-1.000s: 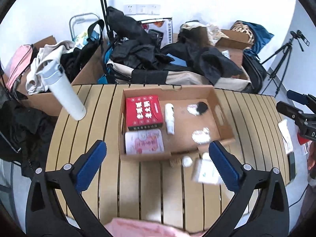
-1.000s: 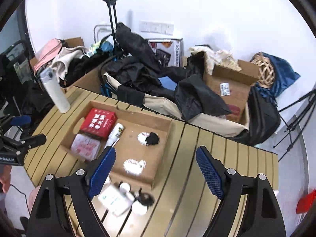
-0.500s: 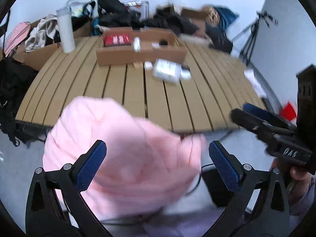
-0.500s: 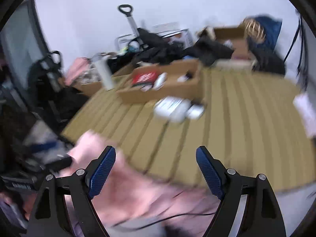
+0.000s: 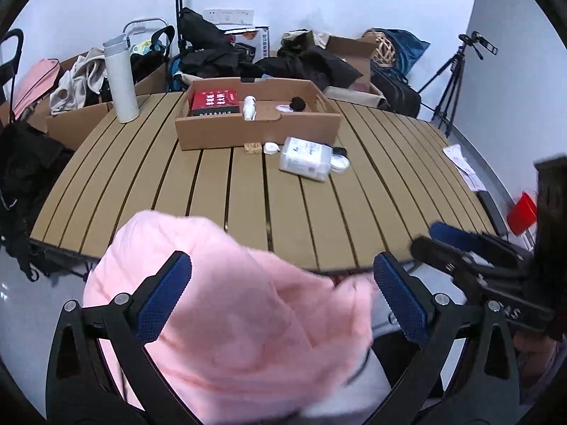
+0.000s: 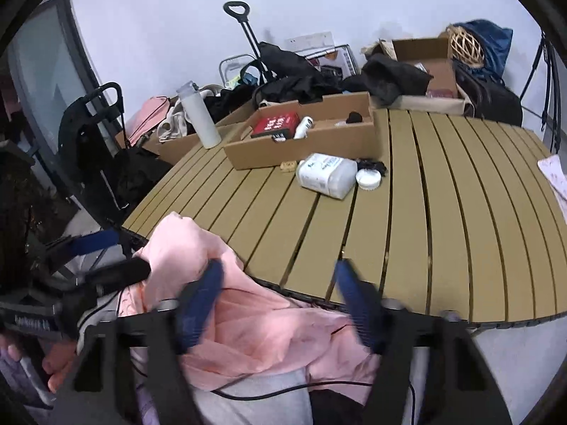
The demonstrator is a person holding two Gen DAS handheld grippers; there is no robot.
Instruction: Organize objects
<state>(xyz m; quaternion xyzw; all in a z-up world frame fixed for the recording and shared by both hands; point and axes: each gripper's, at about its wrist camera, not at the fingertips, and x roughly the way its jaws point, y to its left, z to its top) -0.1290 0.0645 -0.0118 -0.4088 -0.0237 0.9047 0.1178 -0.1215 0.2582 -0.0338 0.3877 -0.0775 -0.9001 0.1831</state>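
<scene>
The table (image 5: 248, 191) is made of tan wooden slats with dark gaps between them. An open brown cardboard box (image 5: 255, 127) stands on its far part. Left of the box a tall white bottle (image 5: 120, 78) stands upright. Just in front of the box lie a small tan block (image 5: 252, 147), a white plastic jar (image 5: 304, 158) on its side, and a round white lid (image 6: 368, 179). A pink cloth (image 5: 198, 248) hangs over the near edge.
</scene>
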